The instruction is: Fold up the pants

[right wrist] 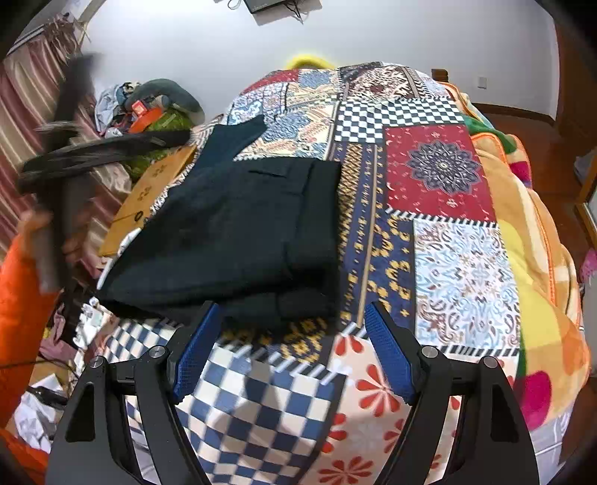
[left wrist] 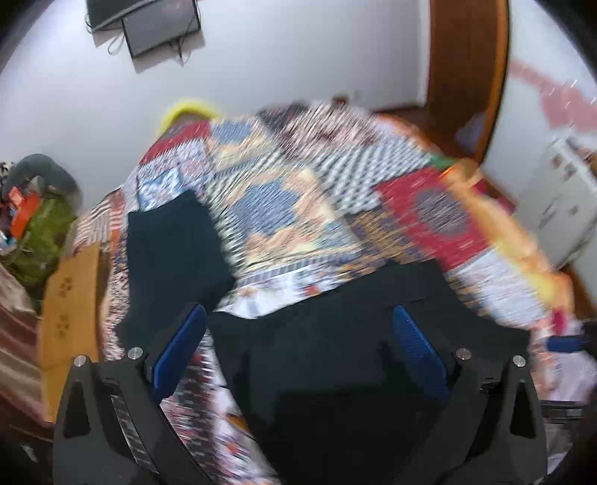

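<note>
Dark navy pants (right wrist: 238, 231) lie folded over on the patchwork bedspread (right wrist: 440, 179), with one leg end reaching toward the far left. In the blurred left wrist view the pants (left wrist: 335, 358) fill the space below and between the fingers. My left gripper (left wrist: 298, 324) is open above the pants and holds nothing; it also shows as a blurred dark shape in the right wrist view (right wrist: 71, 156), raised at the left. My right gripper (right wrist: 293, 317) is open and empty, hovering just before the near edge of the folded pants.
An orange-yellow blanket (right wrist: 533, 231) lies along the bed's right side. A brown cardboard piece (right wrist: 149, 194) sits at the bed's left edge, with a pile of clutter (right wrist: 149, 108) behind it. A white wall and a dark monitor (left wrist: 156, 22) are beyond the bed.
</note>
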